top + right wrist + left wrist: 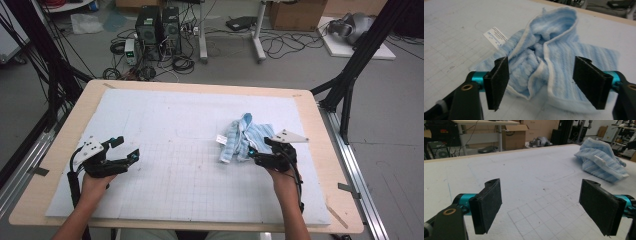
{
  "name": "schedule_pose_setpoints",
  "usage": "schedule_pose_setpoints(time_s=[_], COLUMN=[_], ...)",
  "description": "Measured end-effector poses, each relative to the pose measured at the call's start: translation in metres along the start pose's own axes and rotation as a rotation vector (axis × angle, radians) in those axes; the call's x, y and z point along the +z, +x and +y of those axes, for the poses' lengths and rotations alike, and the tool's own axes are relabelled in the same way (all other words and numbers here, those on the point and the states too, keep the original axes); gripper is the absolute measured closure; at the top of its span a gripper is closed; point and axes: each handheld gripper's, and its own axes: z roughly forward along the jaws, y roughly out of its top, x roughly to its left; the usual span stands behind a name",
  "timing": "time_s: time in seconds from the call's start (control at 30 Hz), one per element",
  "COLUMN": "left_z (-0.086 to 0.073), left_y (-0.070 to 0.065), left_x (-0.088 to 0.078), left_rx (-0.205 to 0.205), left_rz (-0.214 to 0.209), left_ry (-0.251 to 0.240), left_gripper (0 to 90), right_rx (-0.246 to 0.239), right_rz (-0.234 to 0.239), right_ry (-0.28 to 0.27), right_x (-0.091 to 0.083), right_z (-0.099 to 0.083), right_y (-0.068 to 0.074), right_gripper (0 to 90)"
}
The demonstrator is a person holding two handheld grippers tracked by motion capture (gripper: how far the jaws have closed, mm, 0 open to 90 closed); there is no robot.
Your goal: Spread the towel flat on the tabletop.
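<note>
Seen from above: a pale wooden counter [320,150] covered by a white gridded mat [175,165].

At far left, left tool [126,149] held low over the mat in a person's hand, jaws spread wide, nothing between them. In the left gripper view, same black padded jaws well apart over bare grid squares, with the cloth off at upper right.

Right of centre, a small light blue towel [243,137] lying crumpled on the mat. Soft, fuzzy pile; faint stripes of paler and deeper blue; white binding along the edges. Bunched and folded over itself, one fold rising into a hood-like peak at the far side, a flatter flap spread toward the right. A white printed label [221,139] sticking out at its left edge, lying on the mat.

At right, right tool [260,150] at the near edge of the towel. In the right gripper view, jaws partly open, standing either side of the rumpled middle folds, pads apart from the fabric, nothing gripped.
</note>
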Motion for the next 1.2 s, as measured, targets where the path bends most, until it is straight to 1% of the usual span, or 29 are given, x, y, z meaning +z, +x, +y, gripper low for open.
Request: schedule_pose_setpoints(time_s=[0.03, 0.1, 0.17, 0.23, 0.3, 0.37, 0.4, 0.47, 0.5, 0.57, 0.63, 0.7, 0.73, 0.8, 0.83, 0.87, 0.93, 1.0, 1.03, 1.1, 1.17, 1.2], left_z=[0.0, 0.0, -0.001, -0.001, -0.001, -0.001, -0.002, -0.002, -0.002, -0.002, -0.002, -0.002, -0.002, -0.002, -0.002, -0.002, -0.002, -0.002, -0.002, -0.001, -0.001, -0.001], left_y=[0.0, -0.001, -0.001, -0.001, 0.0, 0.0, 0.0, 0.001, 0.002, 0.003, 0.003, 0.004, 0.004, 0.004, 0.004, 0.004, 0.004, 0.005, 0.005, 0.006, 0.007, 0.008], left_x=[0.0, 0.001, 0.001, 0.001, 0.0, 0.0, 0.0, 0.0, -0.001, -0.001, -0.001, -0.002, -0.002, -0.002, -0.002, -0.001, -0.001, -0.001, -0.001, -0.002, -0.003, -0.003], left_rx=[0.003, 0.005, 0.003, 0.001, -0.002, -0.003, -0.006, -0.009, -0.01, -0.013, -0.016, -0.018, -0.017, -0.017, -0.018, -0.017, -0.018, -0.022, -0.021, -0.023, -0.026, -0.031], left_rz=[-0.003, -0.004, -0.005, -0.004, -0.002, -0.005, -0.002, 0.0, -0.001, 0.003, 0.003, 0.006, 0.007, 0.007, 0.008, 0.007, 0.008, 0.013, 0.014, 0.02, 0.025, 0.029], left_ry=[0.001, 0.004, 0.004, 0.006, 0.006, 0.007, 0.006, 0.005, 0.005, 0.004, 0.004, 0.004, 0.004, 0.005, 0.006, 0.006, 0.007, 0.005, 0.006, 0.002, 0.0, -0.003], left_gripper=[18.6, 18.7, 18.7, 18.8, 18.8, 18.8, 18.8, 18.8, 18.8, 18.9, 18.9, 18.9, 19.0, 19.0, 19.0, 19.0, 19.1, 19.1, 19.1, 19.2, 19.3, 19.3], right_rx=[-0.014, -0.027, -0.013, -0.018, -0.028, -0.031, -0.026, 0.001, 0.004, -0.012, -0.02, 0.006, 0.016, 0.021, 0.024, 0.03, 0.05, 0.055, 0.062, 0.064, 0.083, 0.081], right_rz=[-0.001, -0.007, -0.018, -0.023, -0.045, -0.058, -0.064, -0.07, -0.074, -0.071, -0.071, -0.063, -0.058, -0.045, -0.039, -0.023, 0.015, 0.062, 0.089, 0.126, 0.179, 0.2], right_ry=[0.014, 0.054, 0.083, 0.108, 0.142, 0.188, 0.198, 0.224, 0.234, 0.256, 0.28, 0.288, 0.287, 0.289, 0.286, 0.274, 0.239, 0.198, 0.179, 0.152, 0.121, 0.103], right_x=[0.006, 0.018, 0.029, 0.039, 0.049, 0.061, 0.065, 0.074, 0.078, 0.085, 0.09, 0.092, 0.092, 0.09, 0.089, 0.087, 0.083, 0.079, 0.077, 0.077, 0.077, 0.077], right_z=[0.004, 0.011, 0.019, 0.025, 0.031, 0.035, 0.036, 0.037, 0.037, 0.037, 0.035, 0.034, 0.033, 0.033, 0.034, 0.035, 0.037, 0.04, 0.042, 0.045, 0.047, 0.049], right_y=[0.001, 0.0, -0.001, -0.002, -0.002, -0.002, -0.003, -0.003, -0.003, -0.001, 0.0, -0.002, -0.002, -0.003, -0.002, -0.002, -0.001, 0.003, 0.006, 0.013, 0.021, 0.025], right_gripper=[35.2, 38.9, 39.6, 40.9, 41.4, 41.3, 41.3, 41.5, 42.8, 45.6, 49.7, 56.8, 61.9, 72.4, 76.2, 78.3, 79.4, 79.6, 79.6, 79.6, 79.6, 79.6])
